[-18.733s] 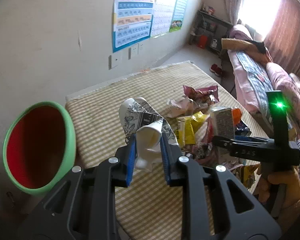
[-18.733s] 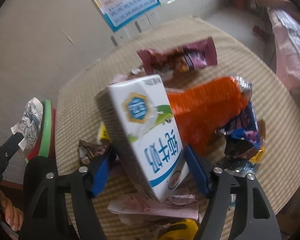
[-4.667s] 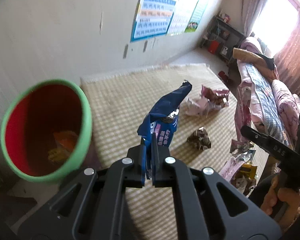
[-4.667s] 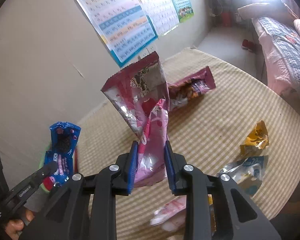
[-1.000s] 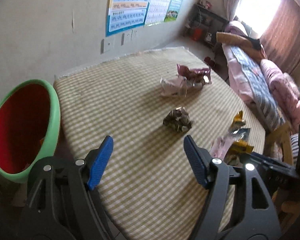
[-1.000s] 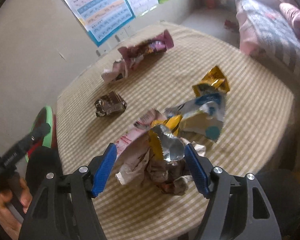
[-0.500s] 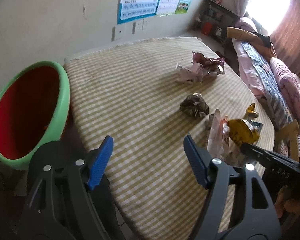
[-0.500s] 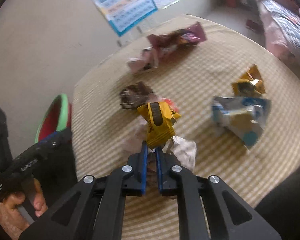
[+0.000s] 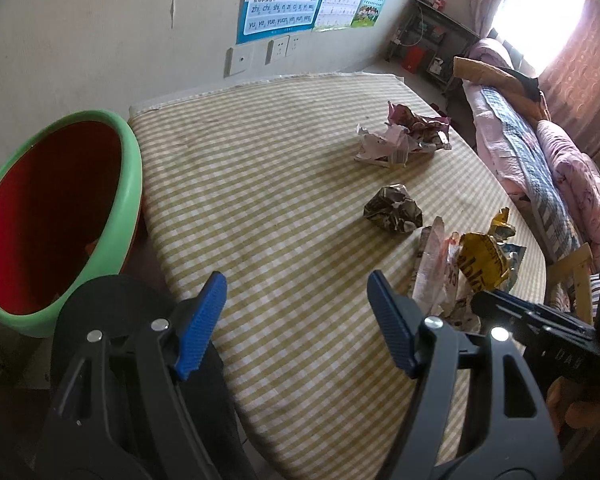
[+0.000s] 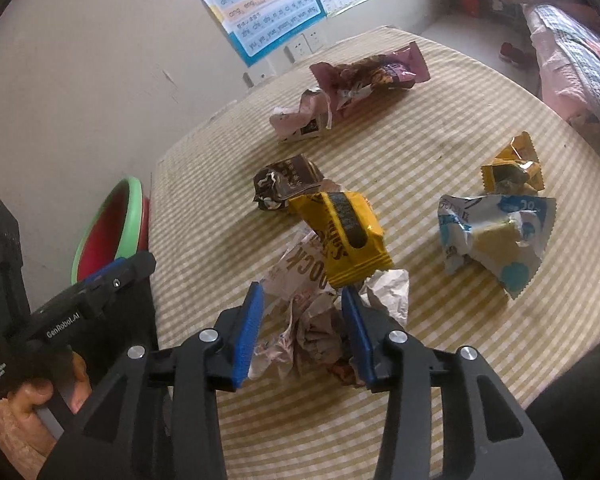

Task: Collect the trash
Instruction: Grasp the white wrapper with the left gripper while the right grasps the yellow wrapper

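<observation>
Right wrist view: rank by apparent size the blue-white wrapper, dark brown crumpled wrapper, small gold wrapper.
1. blue-white wrapper
2. dark brown crumpled wrapper
3. small gold wrapper, close to the brown one; fisheye makes that pair unsure.

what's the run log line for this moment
left tool open, empty | right tool part open around crumpled wrapper bundle with yellow foil packet | green-rimmed red bin at table's left edge

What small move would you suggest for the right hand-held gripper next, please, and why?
Probably close the right hand-held gripper on the bundle of crumpled wrappers. Its jaws stand partly open on either side of that bundle, with the yellow packet sticking up from it, so nothing looks firmly pinched yet. The bin waits off the table's left edge.
</observation>
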The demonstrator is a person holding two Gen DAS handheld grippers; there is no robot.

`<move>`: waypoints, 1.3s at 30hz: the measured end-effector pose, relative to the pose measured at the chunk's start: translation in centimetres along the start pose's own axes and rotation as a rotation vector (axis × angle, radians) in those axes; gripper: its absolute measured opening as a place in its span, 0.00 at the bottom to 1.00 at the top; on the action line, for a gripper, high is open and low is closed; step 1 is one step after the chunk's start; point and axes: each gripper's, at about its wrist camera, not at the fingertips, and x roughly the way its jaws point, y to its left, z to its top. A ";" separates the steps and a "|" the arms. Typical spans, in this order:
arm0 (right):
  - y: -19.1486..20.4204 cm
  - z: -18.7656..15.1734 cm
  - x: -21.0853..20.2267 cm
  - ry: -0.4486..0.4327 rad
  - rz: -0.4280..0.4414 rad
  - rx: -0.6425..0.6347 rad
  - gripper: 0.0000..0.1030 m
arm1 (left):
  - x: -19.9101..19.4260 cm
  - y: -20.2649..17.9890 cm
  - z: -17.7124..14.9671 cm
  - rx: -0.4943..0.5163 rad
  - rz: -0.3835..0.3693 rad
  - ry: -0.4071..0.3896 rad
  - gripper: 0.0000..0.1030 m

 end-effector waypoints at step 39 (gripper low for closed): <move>-7.1 3.6 -2.4 -0.198 0.020 0.192 0.21 | 2.0 -4.9 -0.4 0.186 -0.054 0.046 0.68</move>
